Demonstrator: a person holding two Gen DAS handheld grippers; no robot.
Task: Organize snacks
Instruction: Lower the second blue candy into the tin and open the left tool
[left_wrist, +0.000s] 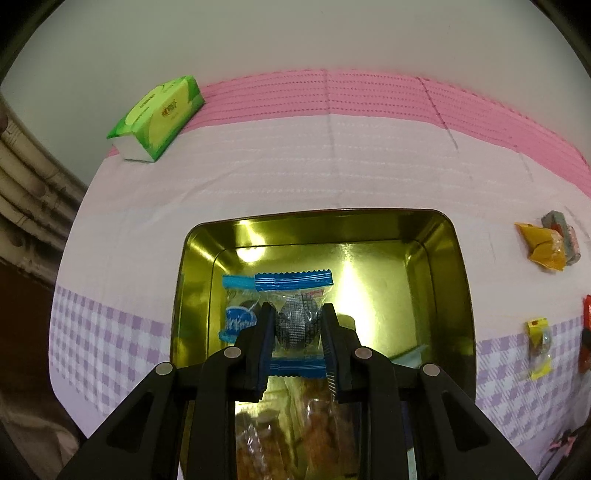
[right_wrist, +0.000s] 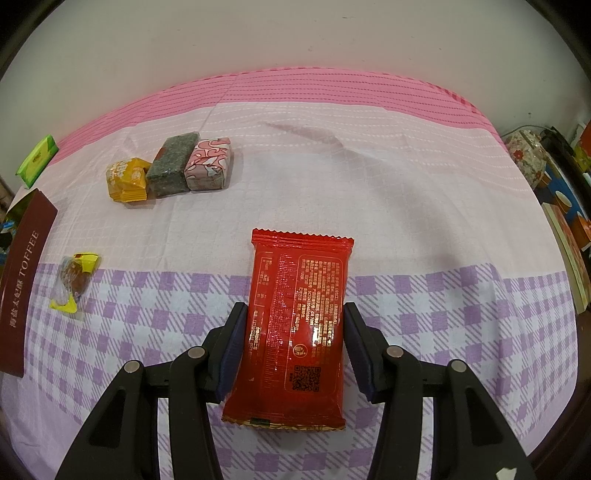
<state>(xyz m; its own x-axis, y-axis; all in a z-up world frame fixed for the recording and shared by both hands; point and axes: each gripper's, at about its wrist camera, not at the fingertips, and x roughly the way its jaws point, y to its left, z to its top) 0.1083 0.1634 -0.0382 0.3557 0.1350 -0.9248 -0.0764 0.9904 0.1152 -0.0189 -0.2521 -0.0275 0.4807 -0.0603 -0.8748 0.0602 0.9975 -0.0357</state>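
My left gripper (left_wrist: 297, 314) is shut on a clear snack packet with blue ends and a dark filling (left_wrist: 295, 317), held over the open gold tin (left_wrist: 458, 280). A second blue packet (left_wrist: 238, 314) lies in the tin behind it, and packets of orange snacks (left_wrist: 295, 435) lie under the fingers. My right gripper (right_wrist: 295, 317) is open, its jaws on either side of a red snack packet (right_wrist: 299, 325) that lies flat on the cloth. The left jaw seems to touch the packet's edge.
On the cloth lie a yellow packet (right_wrist: 127, 180), a dark green block (right_wrist: 170, 165), a pink patterned block (right_wrist: 208, 163) and a small yellow-ended candy (right_wrist: 74, 280). The tin's maroon TOFFEE wall (right_wrist: 26, 280) stands at the left. A green tissue pack (left_wrist: 159, 118) sits far left. Cluttered shelves (right_wrist: 565, 206) are at the right.
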